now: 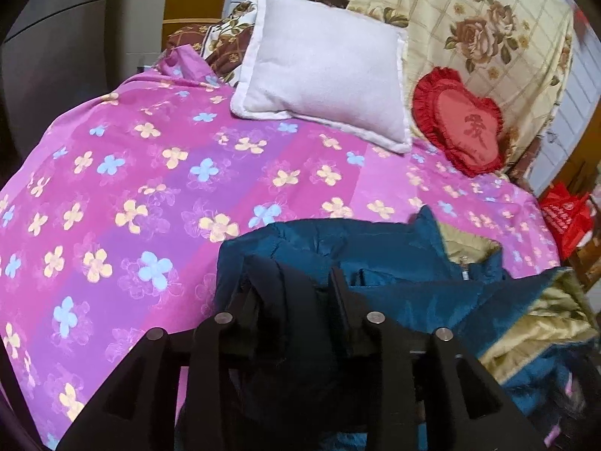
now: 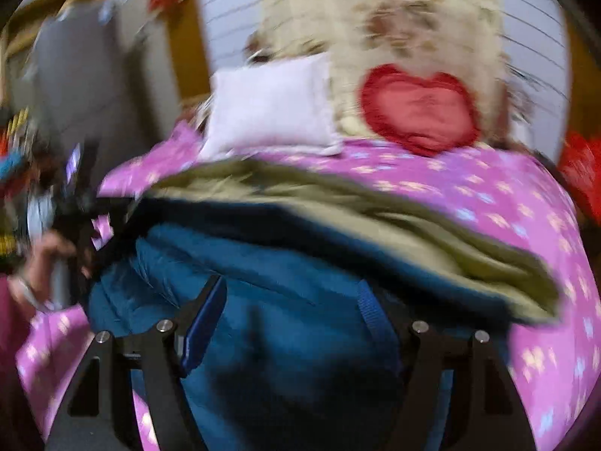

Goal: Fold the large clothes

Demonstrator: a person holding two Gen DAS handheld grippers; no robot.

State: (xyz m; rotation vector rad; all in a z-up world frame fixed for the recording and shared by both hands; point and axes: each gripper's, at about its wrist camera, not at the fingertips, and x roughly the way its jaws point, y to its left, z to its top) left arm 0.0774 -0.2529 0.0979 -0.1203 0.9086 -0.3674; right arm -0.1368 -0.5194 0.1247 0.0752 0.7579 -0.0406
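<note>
Left wrist view: your left hand-held gripper [image 1: 300,282] sits low over the bed [image 1: 124,173], near its front edge. Jaws stand only a little apart w/ a dark fold of the teal jacket [image 1: 375,240] between them; whether the pads actually press on it you can't tell from here. The jacket lies bunched at the bed's front-right part, its olive-gold lining [image 1: 533,323] turned up on the right side. The bed carries a pink flowered sheet. A white pillow [image 1: 323,64] rests at the far edge, a red heart cushion [image 1: 462,124] just beside it to the right, and a cream rose-print blanket [image 1: 488,26] is heaped behind both. A red bag [image 1: 567,214] shows off the bed's right edge.

Right wrist view (blurred): your right hand-held gripper [image 2: 291,300] has its jaws spread wide, nothing clamped; the jacket's teal bulk [image 2: 285,338] lies under and between the fingers. The lining [image 2: 394,218] runs as a band across the jacket's far side. The pillow [image 2: 270,109] and heart cushion [image 2: 420,109] sit at the bed's far edge. At the left edge of the bed a hand [image 2: 41,263] holds the other gripper's black frame.
</note>
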